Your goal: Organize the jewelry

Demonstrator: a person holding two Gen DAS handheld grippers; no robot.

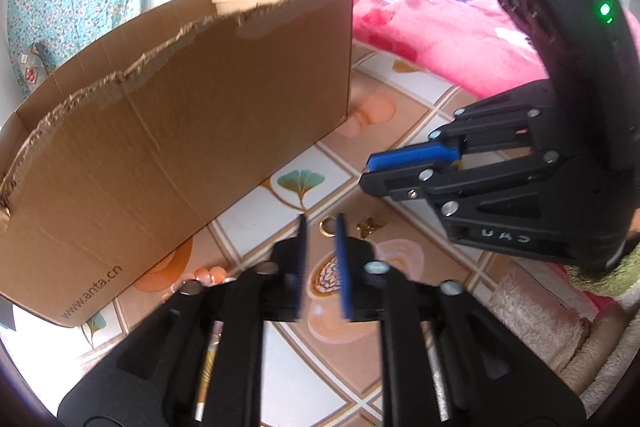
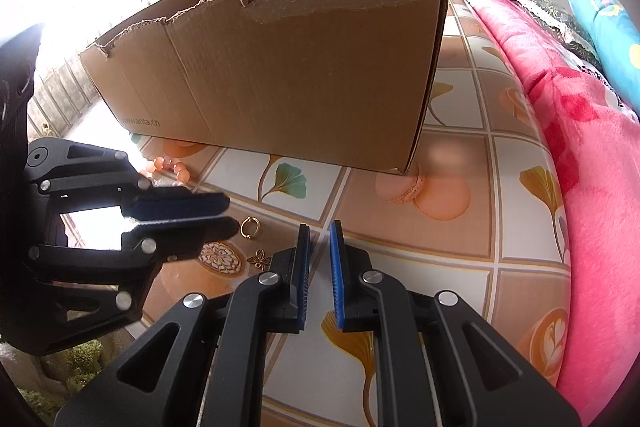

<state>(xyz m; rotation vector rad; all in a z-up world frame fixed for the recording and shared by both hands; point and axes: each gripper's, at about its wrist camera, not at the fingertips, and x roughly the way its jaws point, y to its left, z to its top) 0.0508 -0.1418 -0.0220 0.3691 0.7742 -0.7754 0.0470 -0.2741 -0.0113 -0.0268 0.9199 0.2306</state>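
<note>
The left tool (image 1: 320, 223) points steeply downward, its blue-padded fingers (image 1: 342, 259) parted by a narrow gap with nothing clamped between them. The right tool (image 2: 319, 229) tilts down likewise beside it, its pads drawn near together, a slim gap showing, gripping nothing.
</note>
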